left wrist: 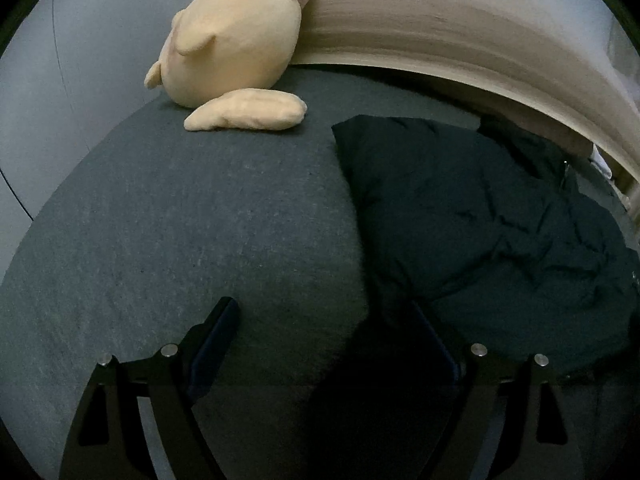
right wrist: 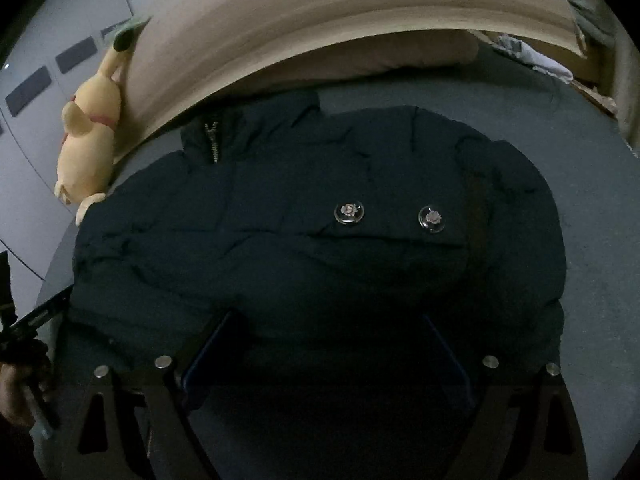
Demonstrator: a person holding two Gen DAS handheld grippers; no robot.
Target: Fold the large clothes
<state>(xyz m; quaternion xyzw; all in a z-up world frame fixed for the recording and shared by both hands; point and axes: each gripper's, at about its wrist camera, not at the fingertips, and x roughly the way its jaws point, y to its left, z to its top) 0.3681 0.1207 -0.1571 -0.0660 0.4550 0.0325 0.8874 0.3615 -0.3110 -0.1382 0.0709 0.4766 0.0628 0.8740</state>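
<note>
A grey-sheeted bed (left wrist: 180, 220) runs up to a pale wooden headboard (right wrist: 320, 20), with a yellow plush toy (left wrist: 236, 44) propped against it. The dark padded jacket (right wrist: 320, 208) lies bunched on the sheet (zip and two clear snap buttons showing). The left gripper (left wrist: 328, 320) hangs wide apart beside the jacket's edge, gripping nothing; the right gripper (right wrist: 332, 332) is spread over the jacket, pads not pressing

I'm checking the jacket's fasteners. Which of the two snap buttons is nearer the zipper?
The left snap button; the other snap sits further right of the zipper.
</note>
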